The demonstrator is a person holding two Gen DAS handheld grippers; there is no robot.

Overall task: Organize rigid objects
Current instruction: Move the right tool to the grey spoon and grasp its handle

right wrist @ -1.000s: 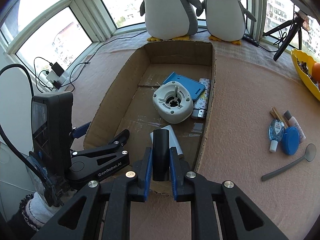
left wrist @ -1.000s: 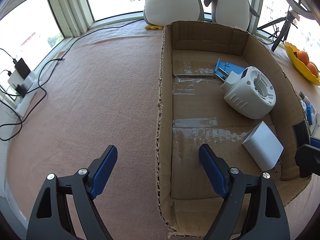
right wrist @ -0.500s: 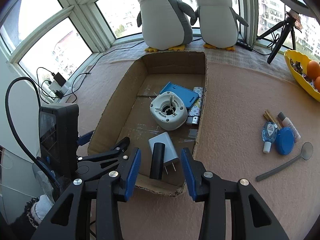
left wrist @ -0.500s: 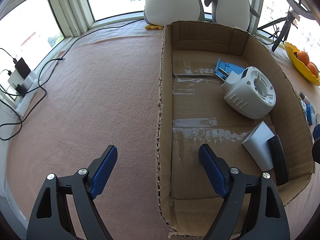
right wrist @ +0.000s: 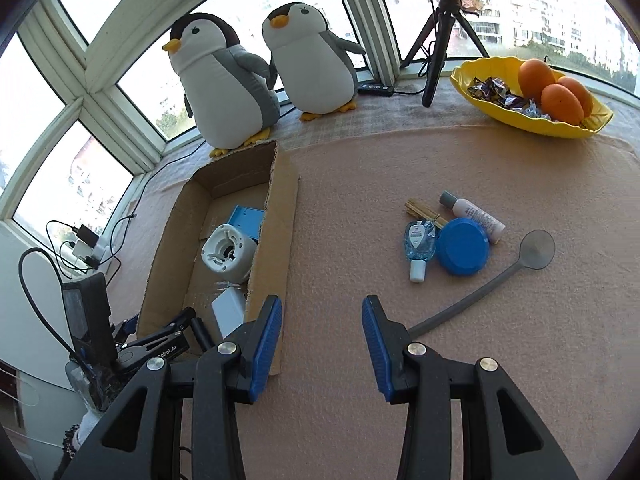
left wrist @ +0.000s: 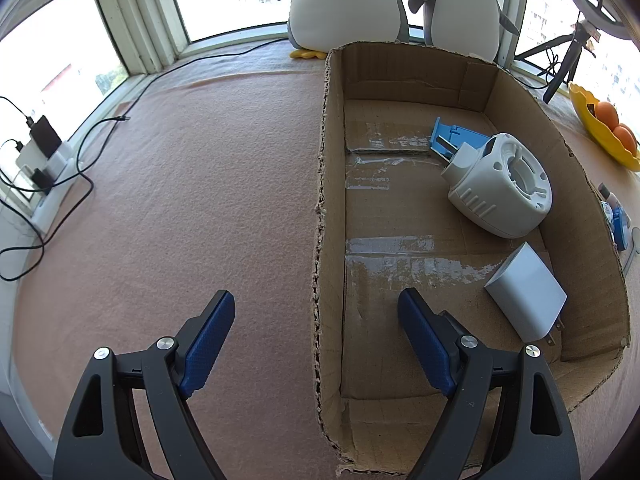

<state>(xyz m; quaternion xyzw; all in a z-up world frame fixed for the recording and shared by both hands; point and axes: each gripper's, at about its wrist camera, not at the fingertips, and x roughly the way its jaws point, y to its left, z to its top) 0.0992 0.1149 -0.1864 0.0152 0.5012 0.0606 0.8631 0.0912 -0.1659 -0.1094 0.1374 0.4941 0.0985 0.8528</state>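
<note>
Two hand-held grippers hover over a pink felt table, described around the cardboard box point(left wrist: 332, 208). Left of the box's left wall hangs one blue finger of the left gripper point(left wrist: 316, 340), the other finger inside; its jaws stand apart, straddling the wall and grasping nothing. Inside the box lie a blue plastic piece point(left wrist: 454, 136), a white round housing point(left wrist: 500, 188) and a white charger point(left wrist: 526, 294). Right of the box, the right gripper point(right wrist: 322, 344) stands released and empty above bare felt. Further right lie a sanitizer bottle point(right wrist: 418, 242), a blue lid point(right wrist: 462, 246), a small lotion bottle point(right wrist: 474, 214) and a grey spoon point(right wrist: 484, 284).
</note>
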